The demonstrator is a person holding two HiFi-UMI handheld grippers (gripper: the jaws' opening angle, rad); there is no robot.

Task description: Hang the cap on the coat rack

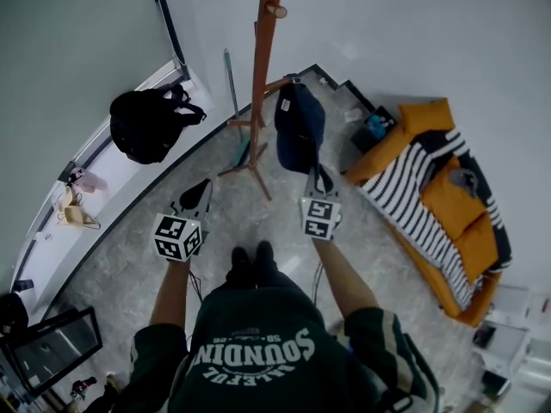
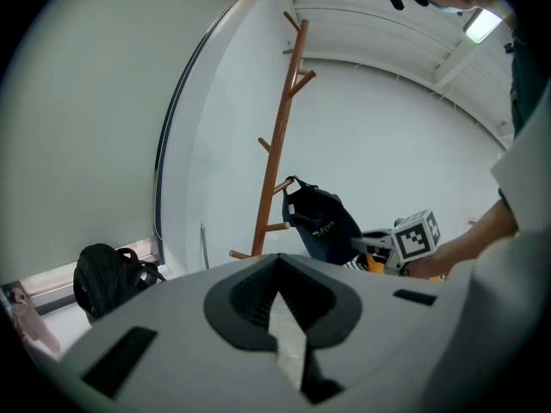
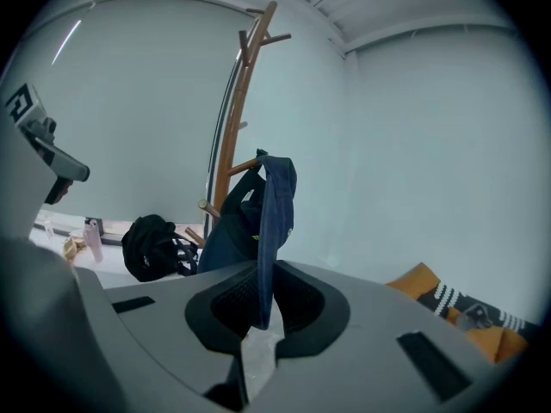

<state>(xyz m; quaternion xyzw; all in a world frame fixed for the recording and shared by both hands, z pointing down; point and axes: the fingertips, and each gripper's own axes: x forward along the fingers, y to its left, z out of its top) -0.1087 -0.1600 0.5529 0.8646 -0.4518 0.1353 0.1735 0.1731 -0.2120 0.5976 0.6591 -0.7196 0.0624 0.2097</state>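
Right gripper view: the right gripper (image 3: 258, 304) pinches the navy cap (image 3: 241, 231) by its brim, apparently to guide its strap onto a peg (image 3: 244, 167) of the coat rack (image 3: 231, 119); the left gripper (image 2: 277, 269) is pressed together, empty.

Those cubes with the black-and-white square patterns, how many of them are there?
2. One cube sits on the left gripper, the other on the right gripper, which grips the cap. No others show.

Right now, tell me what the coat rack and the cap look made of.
Coat rack: apparently wood with a smooth reddish-brown finish; round pole and pegs, one peg end showing paler. Cap: seemingly soft dark navy cloth, matte; it sags in folds from a peg, its brim pinched by the right gripper.
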